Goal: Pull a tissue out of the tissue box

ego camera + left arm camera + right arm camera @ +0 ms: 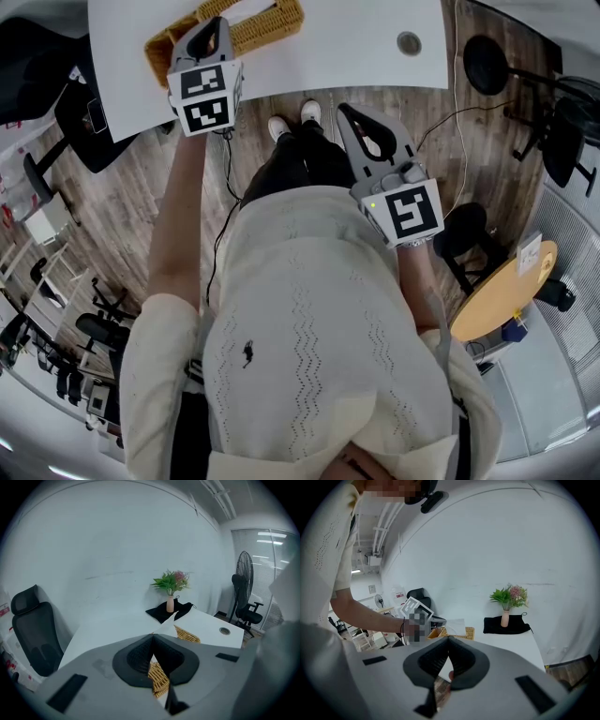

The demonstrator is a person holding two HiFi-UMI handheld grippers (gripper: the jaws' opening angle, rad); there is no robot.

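Observation:
A woven wicker tissue box stands on the white table near its front edge. A white tissue peaks out of its top, also seen as the tissue on the box in the right gripper view. My left gripper hovers over the near end of the box, jaws shut with nothing between them; its tips sit just short of the tissue. My right gripper hangs lower, off the table over the floor, jaws shut and empty.
A pink vase of flowers stands on a black cloth at the table's far side. A cable hole is in the tabletop. Black office chairs, a floor fan and a round wooden table stand around.

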